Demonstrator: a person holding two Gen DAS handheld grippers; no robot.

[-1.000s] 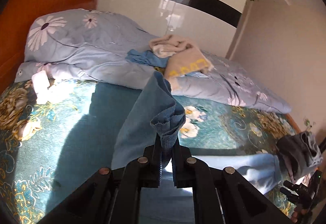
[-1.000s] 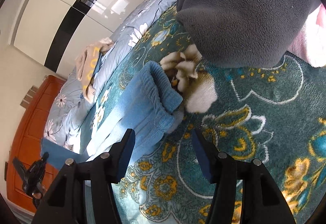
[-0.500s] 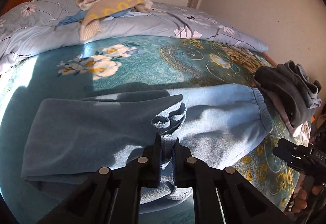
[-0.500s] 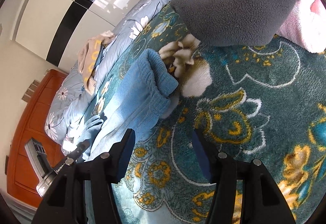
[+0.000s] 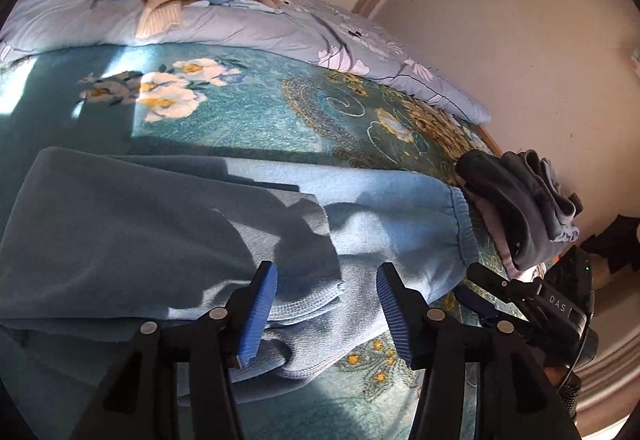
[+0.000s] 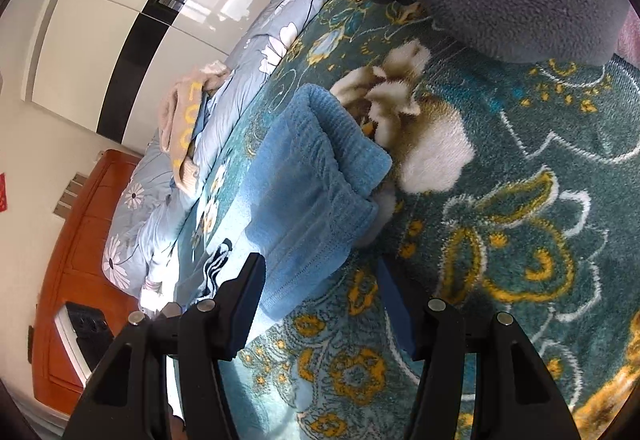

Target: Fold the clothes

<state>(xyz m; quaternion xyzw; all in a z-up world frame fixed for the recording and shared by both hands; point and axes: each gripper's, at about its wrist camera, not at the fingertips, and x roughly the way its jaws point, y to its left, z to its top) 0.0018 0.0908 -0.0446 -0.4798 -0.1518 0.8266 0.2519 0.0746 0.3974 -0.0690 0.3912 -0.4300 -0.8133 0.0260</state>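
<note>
- The left wrist view shows the blue trousers [image 5: 200,232] lying folded across the teal flowered blanket [image 5: 256,112], a cuff between the left gripper [image 5: 326,304]'s just-opened jaws, which stand spread and clear of the cloth.
- Only this view shows the right gripper [image 5: 520,300] from outside, near a dark grey garment [image 5: 516,204].
- The right wrist view shows the trousers' ribbed waistband end [image 6: 336,136] just ahead of the right gripper [image 6: 320,304], jaws spread, pinching nothing.
- An orange headboard [image 6: 76,252] appears only here.

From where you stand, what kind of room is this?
Most likely a bedroom: a bed covered with a teal floral blanket, a wooden headboard behind a lilac duvet, and blue trousers laid out for folding.
</note>
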